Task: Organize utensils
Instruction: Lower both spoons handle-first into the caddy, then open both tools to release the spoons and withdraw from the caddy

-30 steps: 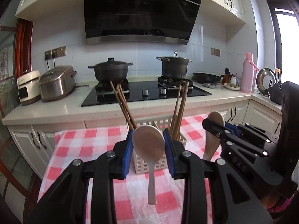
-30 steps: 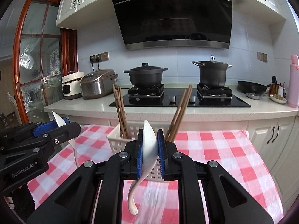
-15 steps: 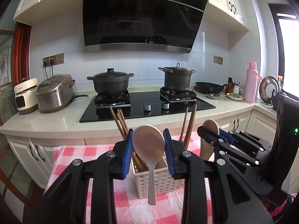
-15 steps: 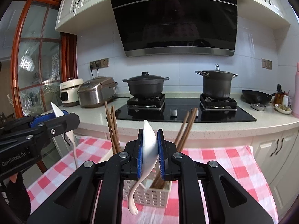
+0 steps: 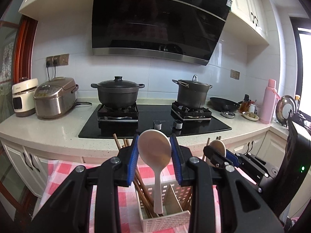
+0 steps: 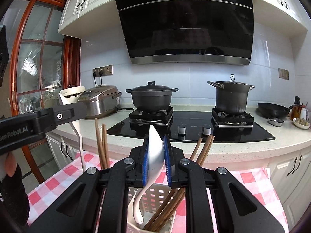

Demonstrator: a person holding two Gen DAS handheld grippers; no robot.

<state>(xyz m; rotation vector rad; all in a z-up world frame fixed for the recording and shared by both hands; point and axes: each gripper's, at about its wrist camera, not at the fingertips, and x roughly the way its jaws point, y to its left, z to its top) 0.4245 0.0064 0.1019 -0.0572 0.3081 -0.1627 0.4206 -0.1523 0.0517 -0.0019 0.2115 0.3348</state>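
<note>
My left gripper [image 5: 155, 151] is shut on the bowl of a white spoon [image 5: 155, 155], whose handle hangs down over the middle compartment of a white slotted utensil basket [image 5: 165, 220]. My right gripper [image 6: 156, 151] is shut edge-on on a second white spoon [image 6: 153, 155]; its handle dips toward the same basket [image 6: 155, 194]. Brown chopsticks [image 5: 141, 192] lean in the basket's left compartment, and more chopsticks [image 6: 202, 149] lean at its right. The right gripper [image 5: 215, 153] also shows in the left wrist view, and the left gripper [image 6: 68, 104] in the right wrist view.
The basket stands on a red-checked tablecloth [image 5: 124, 198]. Behind it runs a counter [image 5: 48, 130] with a black hob [image 5: 155, 122], two dark pots [image 5: 117, 93] [image 5: 192, 94], two rice cookers [image 5: 55, 98], a pan [image 5: 224, 103] and a pink flask [image 5: 269, 101]. A gloved hand [image 6: 11, 184] is at the left.
Both grippers have moved forward and a little up with their spoons, so the basket now sits low and close beneath them. Neither grip has changed.
</note>
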